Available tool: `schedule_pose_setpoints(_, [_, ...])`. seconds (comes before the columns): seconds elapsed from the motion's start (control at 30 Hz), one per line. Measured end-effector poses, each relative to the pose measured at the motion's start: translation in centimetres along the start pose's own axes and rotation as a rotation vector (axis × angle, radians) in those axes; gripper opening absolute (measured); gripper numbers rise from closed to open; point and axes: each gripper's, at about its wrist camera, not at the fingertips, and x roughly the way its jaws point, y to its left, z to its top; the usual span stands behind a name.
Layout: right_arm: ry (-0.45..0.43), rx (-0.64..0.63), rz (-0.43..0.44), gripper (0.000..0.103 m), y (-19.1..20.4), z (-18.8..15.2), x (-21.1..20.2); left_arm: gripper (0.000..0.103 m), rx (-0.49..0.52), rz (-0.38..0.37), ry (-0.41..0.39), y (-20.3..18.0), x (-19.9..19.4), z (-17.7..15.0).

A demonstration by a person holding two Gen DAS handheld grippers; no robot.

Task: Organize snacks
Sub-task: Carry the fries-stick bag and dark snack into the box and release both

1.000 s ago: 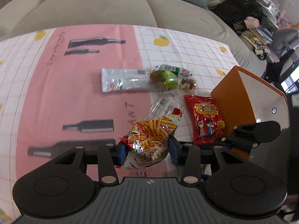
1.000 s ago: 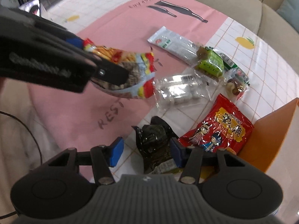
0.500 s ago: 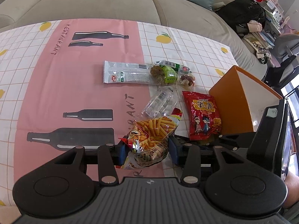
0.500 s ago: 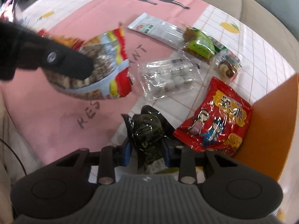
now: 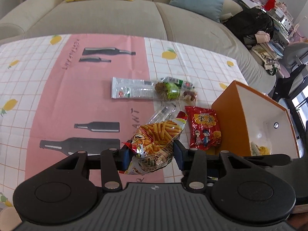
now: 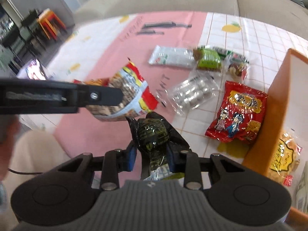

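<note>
My left gripper (image 5: 152, 154) is shut on a fries snack bag (image 5: 156, 142), held above the pink tablecloth. In the right wrist view the same bag (image 6: 125, 100) hangs beside one of the left gripper's fingers (image 6: 96, 96). My right gripper (image 6: 151, 158) is shut on a crumpled black packet (image 6: 152, 132), held off the table. To its right an orange box (image 6: 277, 100) stands open, also seen in the left wrist view as an orange box (image 5: 231, 115). A yellow snack pack (image 6: 284, 159) lies inside it.
On the cloth lie a red snack bag (image 6: 237, 115), a clear pack of round sweets (image 6: 192, 96), a long white packet (image 5: 132, 90) and a green packet (image 5: 170, 90). A grey sofa (image 5: 115, 19) runs behind the table.
My right gripper has shut on the black packet, rolled, and lifted it from the cloth. The left gripper has risen slightly with the fries bag.
</note>
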Motion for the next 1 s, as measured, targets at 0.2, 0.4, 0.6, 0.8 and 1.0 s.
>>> schedule_pose_setpoints(0.2, [-0.119, 0.023, 0.007, 0.03, -0.3, 0.0, -5.0, 0.05, 0.013, -0.022, -0.047, -1.7, -1.8, 0.4])
schedule_pose_setpoints(0.4, [-0.217, 0.046, -0.069, 0.03, -2.0, -0.2, -9.5, 0.05, 0.075, -0.057, -0.094, -4.9, -3.5, 1.1])
schedule_pose_setpoints(0.6, [-0.281, 0.075, -0.164, 0.03, -4.8, -1.4, -13.5, 0.05, 0.195, -0.111, -0.12, -9.8, -4.0, 1.9])
schedule_pose_setpoints(0.8, [-0.312, 0.141, -0.27, 0.03, -8.8, -2.9, -16.1, 0.05, 0.346, -0.189, -0.128, -15.8, -3.4, 2.7])
schedule_pose_setpoints(1.0, [-0.289, 0.227, -0.336, 0.03, -13.0, -4.6, -17.1, 0.05, 0.485, -0.251, -0.09, -20.9, -0.8, 2.9])
